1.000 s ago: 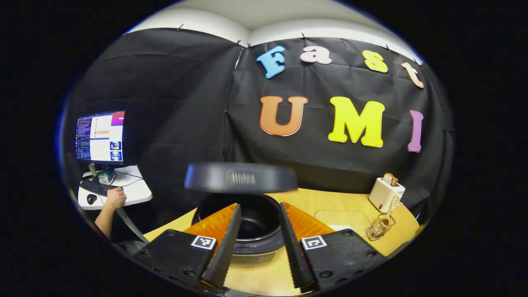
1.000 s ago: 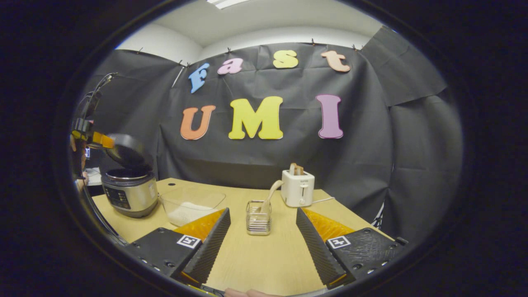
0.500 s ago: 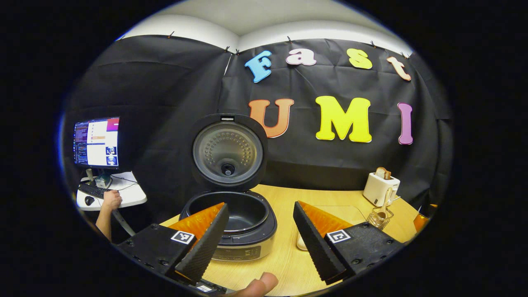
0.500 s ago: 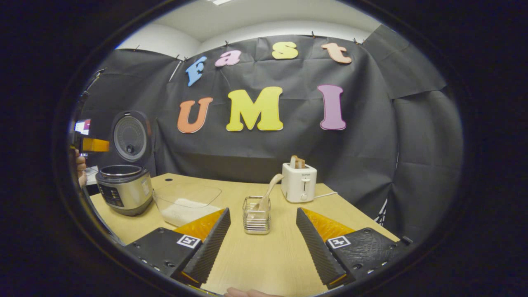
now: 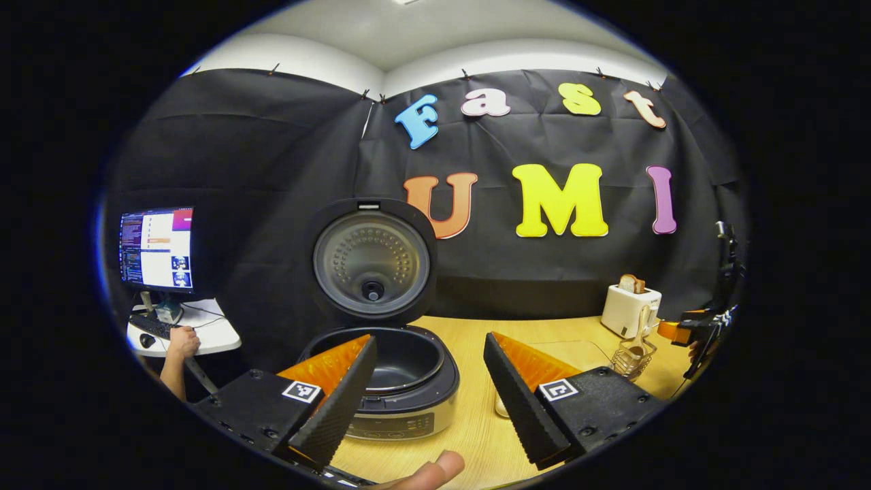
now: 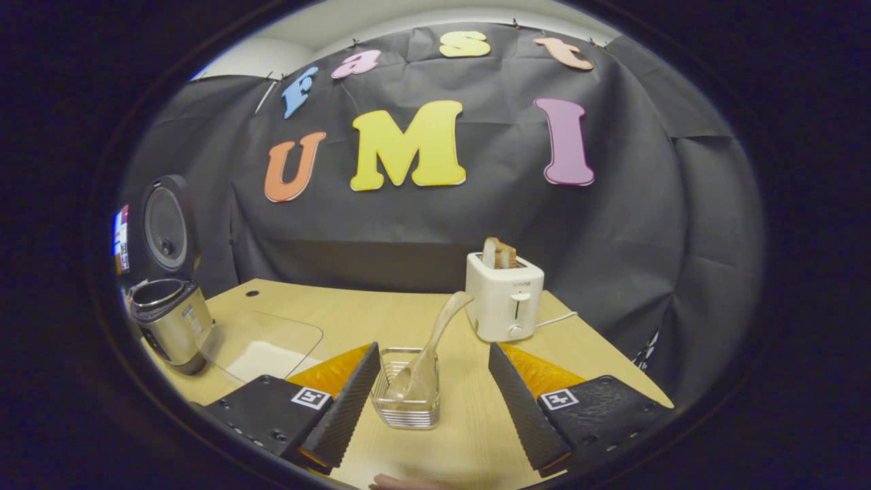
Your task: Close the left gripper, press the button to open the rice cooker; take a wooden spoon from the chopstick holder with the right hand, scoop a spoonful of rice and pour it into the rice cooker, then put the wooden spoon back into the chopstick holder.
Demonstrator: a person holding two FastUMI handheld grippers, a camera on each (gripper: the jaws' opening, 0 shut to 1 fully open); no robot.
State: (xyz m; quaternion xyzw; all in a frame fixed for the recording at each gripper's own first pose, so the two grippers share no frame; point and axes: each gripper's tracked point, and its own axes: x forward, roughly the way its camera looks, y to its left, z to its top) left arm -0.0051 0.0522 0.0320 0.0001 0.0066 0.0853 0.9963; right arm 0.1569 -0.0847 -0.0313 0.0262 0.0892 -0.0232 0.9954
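The rice cooker [image 5: 401, 391] stands with its lid [image 5: 371, 262] raised upright and its dark inner pot bare. My left gripper [image 5: 430, 338] hovers open just in front of the cooker, touching nothing. The wire chopstick holder [image 6: 408, 395] holds a wooden spoon [image 6: 435, 337] that leans to the right. My right gripper [image 6: 433, 347] is open, low over the table, with the holder close ahead between its fingers' lines. A clear container of rice [image 6: 262, 347] lies between the cooker [image 6: 167, 320] and the holder. From the left gripper view the right gripper [image 5: 687, 331] shows by the holder [image 5: 629, 361].
A white toaster [image 6: 505, 303] with bread stands behind the holder, its cord running right. The wooden table [image 6: 354, 313] ends at the black cloth wall. Left of the booth, a person's hand [image 5: 182, 340] rests at a small desk with a monitor [image 5: 156, 248].
The cooker lid swung from half raised to fully upright. My left gripper drew back slightly. My right gripper moved forward and lower toward the holder, which now looks larger.
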